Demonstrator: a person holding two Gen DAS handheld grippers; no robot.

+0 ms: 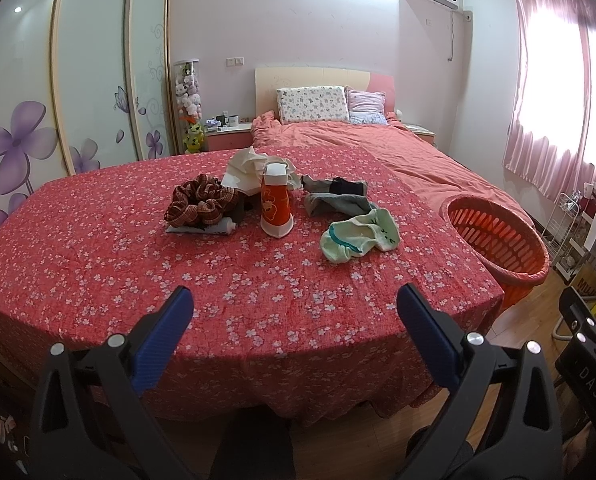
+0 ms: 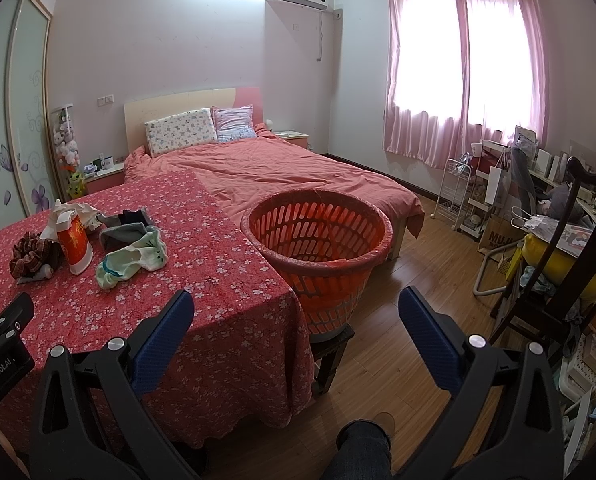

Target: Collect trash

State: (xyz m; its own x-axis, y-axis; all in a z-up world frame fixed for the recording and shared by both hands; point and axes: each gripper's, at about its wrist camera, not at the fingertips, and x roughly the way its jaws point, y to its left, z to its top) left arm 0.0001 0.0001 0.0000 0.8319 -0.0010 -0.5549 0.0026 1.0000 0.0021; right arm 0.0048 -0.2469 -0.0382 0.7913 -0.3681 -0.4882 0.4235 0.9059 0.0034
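Note:
On the red flowered tablecloth (image 1: 97,264) lies a small heap: a red-and-white paper cup (image 1: 275,204) upside down, crumpled white tissue (image 1: 245,168) behind it, a plaid scrunchie (image 1: 199,204), a small tube (image 1: 225,226), grey socks (image 1: 338,200) and pale green socks (image 1: 360,236). An orange slotted basket (image 2: 322,232) stands on a stool at the table's right edge. My left gripper (image 1: 293,308) hovers open over the table's near side, well short of the heap. My right gripper (image 2: 295,312) is open too, low in front of the basket, holding nothing.
Behind the table is a bed (image 2: 281,172) with a salmon cover and two pillows. A dark wooden chair (image 2: 554,264), a white wire rack (image 2: 458,196) and bags crowd the right side. A person's leg and shoe (image 2: 368,436) show on the wooden floor below.

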